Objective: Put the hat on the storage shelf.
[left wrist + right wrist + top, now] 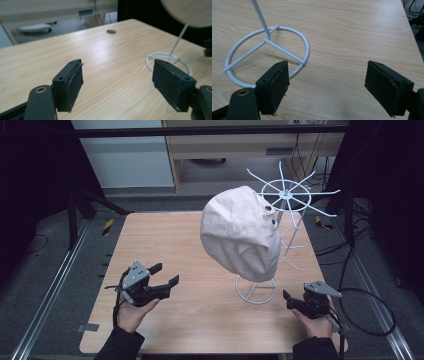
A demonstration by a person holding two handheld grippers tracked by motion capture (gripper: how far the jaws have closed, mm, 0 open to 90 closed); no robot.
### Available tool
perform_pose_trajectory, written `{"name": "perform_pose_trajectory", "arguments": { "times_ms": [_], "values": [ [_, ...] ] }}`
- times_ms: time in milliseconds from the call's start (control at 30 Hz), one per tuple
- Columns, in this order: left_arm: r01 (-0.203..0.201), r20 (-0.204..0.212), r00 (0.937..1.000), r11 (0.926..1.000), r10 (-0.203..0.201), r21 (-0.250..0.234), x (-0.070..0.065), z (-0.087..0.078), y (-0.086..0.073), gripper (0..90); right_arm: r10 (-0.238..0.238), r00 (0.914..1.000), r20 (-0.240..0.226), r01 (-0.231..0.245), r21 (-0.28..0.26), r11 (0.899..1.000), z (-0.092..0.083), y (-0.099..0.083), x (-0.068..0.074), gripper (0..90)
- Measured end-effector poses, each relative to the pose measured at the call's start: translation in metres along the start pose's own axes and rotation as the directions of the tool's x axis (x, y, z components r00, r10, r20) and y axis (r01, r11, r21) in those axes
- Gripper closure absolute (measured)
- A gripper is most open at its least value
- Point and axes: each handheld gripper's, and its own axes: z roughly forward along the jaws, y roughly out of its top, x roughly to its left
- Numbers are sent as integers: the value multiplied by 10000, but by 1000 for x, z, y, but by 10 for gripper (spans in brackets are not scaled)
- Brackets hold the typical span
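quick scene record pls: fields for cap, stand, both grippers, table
cap: pale pink cap hanging on the white wire stand, off the table
stand: white wire stand, ring base flat on the table
left gripper: left gripper jaws wide apart, nothing between them, low over the table, left of the stand
right gripper: right gripper jaws wide apart, nothing between them, close beside the ring base
table: light wood table

In the high view the cap (pixel 241 232) hides the upper stem of the wire stand (pixel 285 200). In the left gripper view the cap (pixel 187 11) is blurred and cut off by the top edge. In the right gripper view the stand's stem (pixel 260 17) runs out past the top edge.
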Motion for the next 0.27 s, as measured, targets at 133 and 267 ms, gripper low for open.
{"name": "perform_pose_trajectory", "arguments": {
  "times_ms": [133,267],
  "values": [
    [256,-487,9985,9988,-235,423,16,-3,-21,221,32,10000,40,-33,48,10000,0,-1,-1,198],
    [510,-1034,9938,9943,-412,941,34,-4,-36,214,66,10000,50,-67,134,9999,1,0,-2,200]
  ]
}}
